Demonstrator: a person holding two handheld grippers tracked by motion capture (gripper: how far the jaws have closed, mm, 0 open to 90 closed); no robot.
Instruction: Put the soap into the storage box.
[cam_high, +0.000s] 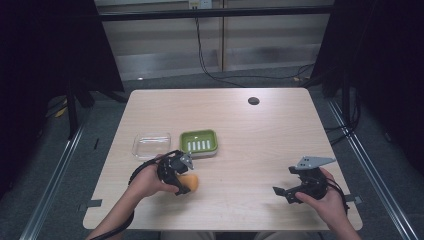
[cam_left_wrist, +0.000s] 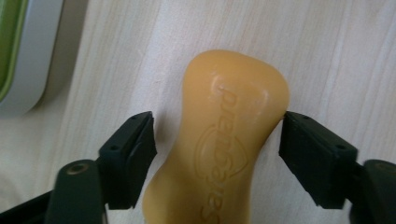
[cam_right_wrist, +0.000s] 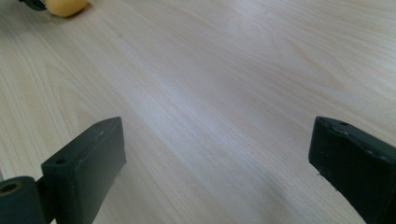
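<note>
An orange bar of soap (cam_left_wrist: 224, 140) with embossed lettering lies on the wooden table (cam_high: 250, 150), near its front left (cam_high: 191, 183). My left gripper (cam_left_wrist: 217, 130) is open and straddles the bar: the right jaw touches its edge and the left jaw stands a small gap off. In the high view the left gripper (cam_high: 183, 185) is held low over the soap. My right gripper (cam_high: 284, 181) is open near the front right, above bare wood, nothing between its jaws (cam_right_wrist: 219, 135). The soap (cam_right_wrist: 65, 5) shows far off in the right gripper view.
A green soap dish (cam_high: 199, 142) with a slotted insert sits just behind the left gripper, its rim (cam_left_wrist: 28, 60) close to the soap. A clear plastic lid (cam_high: 151, 145) lies to its left. A small black disc (cam_high: 253, 100) sits at the far edge.
</note>
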